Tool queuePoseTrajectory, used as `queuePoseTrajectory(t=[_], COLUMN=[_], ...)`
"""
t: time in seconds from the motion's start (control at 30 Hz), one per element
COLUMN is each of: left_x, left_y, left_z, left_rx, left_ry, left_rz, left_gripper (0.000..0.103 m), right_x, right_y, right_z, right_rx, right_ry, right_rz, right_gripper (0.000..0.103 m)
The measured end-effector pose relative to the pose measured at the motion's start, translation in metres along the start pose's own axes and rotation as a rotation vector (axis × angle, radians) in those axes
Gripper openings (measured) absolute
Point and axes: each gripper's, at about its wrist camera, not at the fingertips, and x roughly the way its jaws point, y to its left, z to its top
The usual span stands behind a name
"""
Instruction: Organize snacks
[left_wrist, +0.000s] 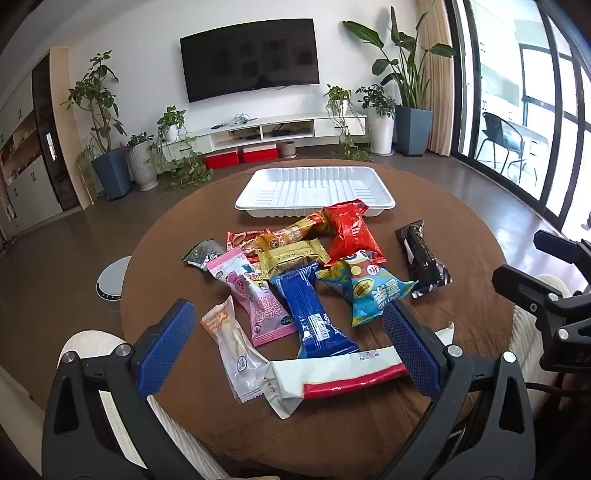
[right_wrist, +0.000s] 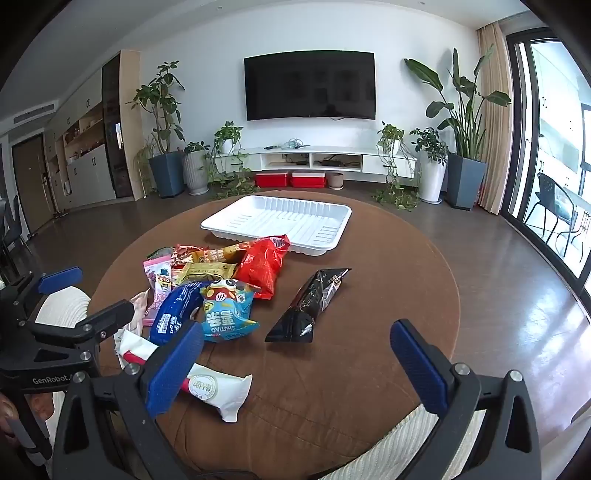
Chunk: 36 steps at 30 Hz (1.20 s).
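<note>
Several snack packets lie in a loose heap on the round brown table (left_wrist: 461, 221). Among them are a dark blue packet (left_wrist: 308, 306), a pink one (left_wrist: 255, 295), a red bag (left_wrist: 351, 229) and a light blue bag (left_wrist: 373, 291). A black packet (right_wrist: 312, 302) lies apart to the right. Behind the heap stands a white ribbed tray (left_wrist: 316, 190) (right_wrist: 280, 223) with nothing in it. My left gripper (left_wrist: 291, 350) hovers open above a white-and-red packet (left_wrist: 332, 380). Over bare tabletop near the front edge, my right gripper (right_wrist: 297, 365) is open too, with the black packet ahead of it.
Cream-coloured chair backs (right_wrist: 62, 306) stand close around the table's near side. A small round grey stool (left_wrist: 112, 278) sits on the floor to the left. Potted plants, a TV cabinet (right_wrist: 325, 158) and glass doors line the far side of the room.
</note>
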Motion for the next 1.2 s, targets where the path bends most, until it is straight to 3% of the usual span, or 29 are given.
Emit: queuePoseTrajectory(t=[1.2], left_x=[0.006], left_y=[0.005], left_z=[-0.004], left_rx=[-0.001], left_ry=[0.007], left_rz=[0.015], left_gripper=[0.103], right_x=[0.006], right_y=[0.014], right_z=[-0.004], right_rx=[-0.060], right_ry=[0.018], right_rz=[0.009], right_gripper=[0.103])
